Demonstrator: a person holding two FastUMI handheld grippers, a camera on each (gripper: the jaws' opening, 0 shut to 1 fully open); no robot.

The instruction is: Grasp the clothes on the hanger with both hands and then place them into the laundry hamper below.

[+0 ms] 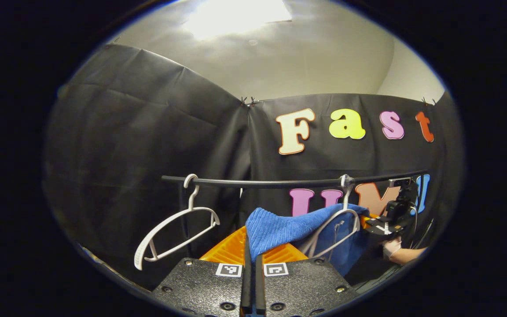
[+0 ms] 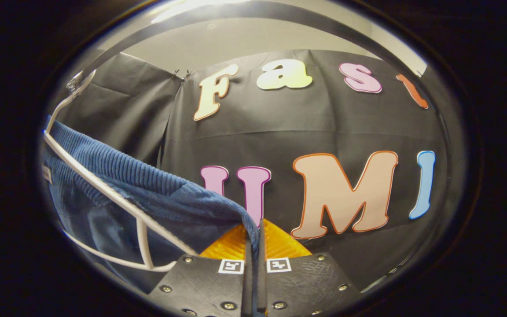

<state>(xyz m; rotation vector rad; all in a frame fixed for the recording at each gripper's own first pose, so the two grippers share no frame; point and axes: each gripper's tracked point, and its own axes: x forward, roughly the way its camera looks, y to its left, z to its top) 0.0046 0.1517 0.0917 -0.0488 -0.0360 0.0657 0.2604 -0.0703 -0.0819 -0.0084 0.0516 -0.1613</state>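
Left gripper (image 1: 251, 257) clamped on one corner of the blue cloth (image 1: 280, 229); right gripper (image 2: 253, 240) clamped on another corner. Cloth drapes over a white hanger (image 1: 339, 220) on the black rail (image 1: 280, 182). Empty hanger (image 1: 176, 233) hangs further left.

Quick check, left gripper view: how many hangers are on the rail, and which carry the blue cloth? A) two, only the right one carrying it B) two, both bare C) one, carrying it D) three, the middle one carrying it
A: two white hangers hook on the rail; the left hanger is bare, the right hanger has the blue cloth over it.
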